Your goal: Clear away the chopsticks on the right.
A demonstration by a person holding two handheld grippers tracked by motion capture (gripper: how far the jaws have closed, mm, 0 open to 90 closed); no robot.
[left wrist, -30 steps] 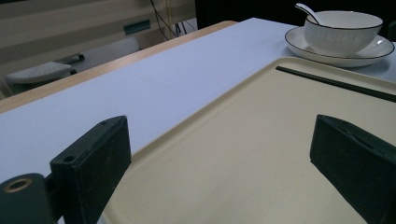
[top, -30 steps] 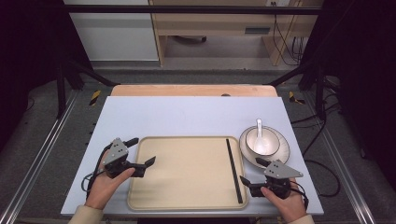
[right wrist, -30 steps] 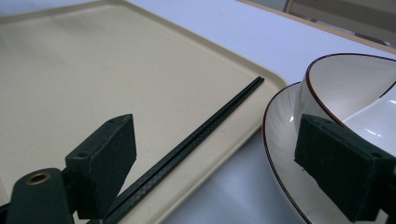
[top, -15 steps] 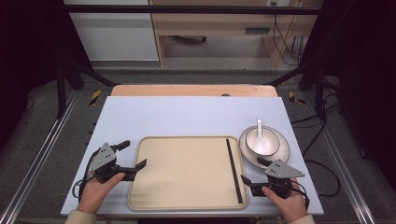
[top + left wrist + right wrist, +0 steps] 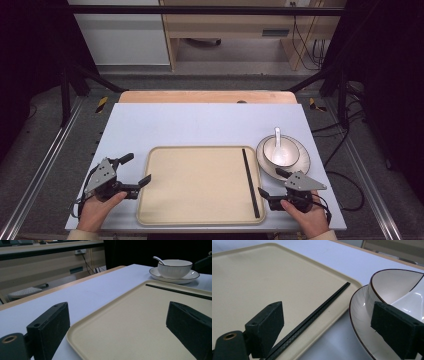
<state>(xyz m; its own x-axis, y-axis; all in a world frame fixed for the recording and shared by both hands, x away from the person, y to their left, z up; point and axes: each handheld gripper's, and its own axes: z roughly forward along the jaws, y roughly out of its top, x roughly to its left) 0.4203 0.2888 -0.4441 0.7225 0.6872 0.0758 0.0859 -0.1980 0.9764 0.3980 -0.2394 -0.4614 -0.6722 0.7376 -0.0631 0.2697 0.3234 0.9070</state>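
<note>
Beige tray (image 5: 200, 185) lies centred on the table (image 5: 200, 122), black chopsticks (image 5: 251, 182) along its right side. Left gripper (image 5: 134, 172) and right gripper (image 5: 270, 184) flank it, jaws apart, empty. No legible writing.

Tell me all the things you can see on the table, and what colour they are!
tray: 1, beige, middle of the table near the person
chopsticks: 1 pair, black, lying side by side along the tray's right side
plate: 1, white with a dark rim, right of the tray
bowl: 1, white, standing on the plate
spoon: 1, white, resting in the bowl
table: 1, pale blue-grey top with a wooden far edge
left gripper: 1, black, jaws open at the tray's left edge
right gripper: 1, black, jaws open by the chopsticks and the plate
hands: 2, one holding each gripper
</note>
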